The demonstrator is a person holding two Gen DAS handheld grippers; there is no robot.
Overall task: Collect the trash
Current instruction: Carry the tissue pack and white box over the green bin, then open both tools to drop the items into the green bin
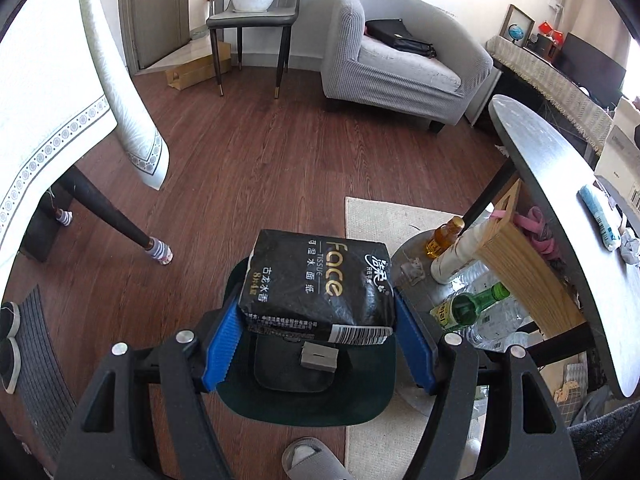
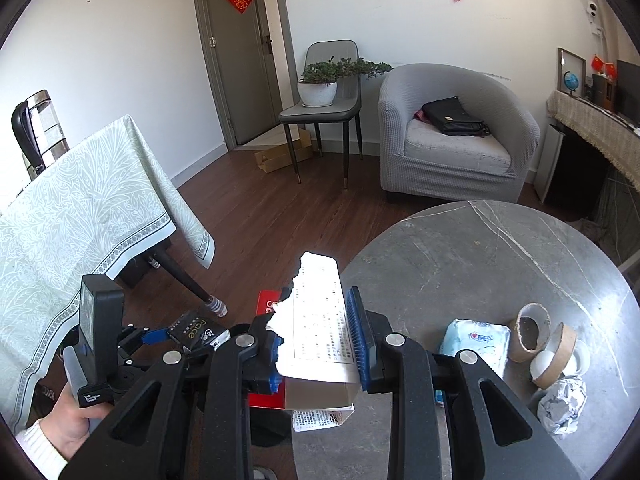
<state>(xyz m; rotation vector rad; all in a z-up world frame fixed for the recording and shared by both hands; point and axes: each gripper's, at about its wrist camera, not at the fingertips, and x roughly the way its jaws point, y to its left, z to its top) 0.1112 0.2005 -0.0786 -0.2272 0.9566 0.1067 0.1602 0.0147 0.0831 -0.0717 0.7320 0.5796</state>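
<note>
A black tissue pack [image 1: 316, 284] is clamped between the blue ribbed pads [image 1: 222, 350] of the left hand-held gripper [image 1: 318, 344], whose jaws are spread to the pack's width and pressed against its two sides. The pack is glossy and crinkled, printed with "Face" in gold letters, white Chinese characters and a barcode on the flap nearest the camera. It is held in the air directly over a dark green bin [image 1: 308, 392] standing on the wooden floor [image 1: 248, 152], partly on a pale rug [image 1: 384, 220]. In the right wrist view the same pack [image 2: 196, 330] is seen small at the lower left, in the left hand-held gripper [image 2: 160, 336] carried by a hand [image 2: 76, 420]. A torn cardboard box [image 2: 320, 320] is gripped by the right hand-held gripper [image 2: 320, 340], its jaws closed on the box's sides; the box's top face is white with rows of fine print, its left edge is ragged, and red card shows beneath it. The box is held just off the left edge of the round grey bench [image 2: 480, 248]. Near the bench's right edge lie a pale blue wipes packet [image 2: 476, 342], two cardboard tape rolls [image 2: 544, 344] touching each other, and a crumpled paper ball [image 2: 562, 404].
</note>
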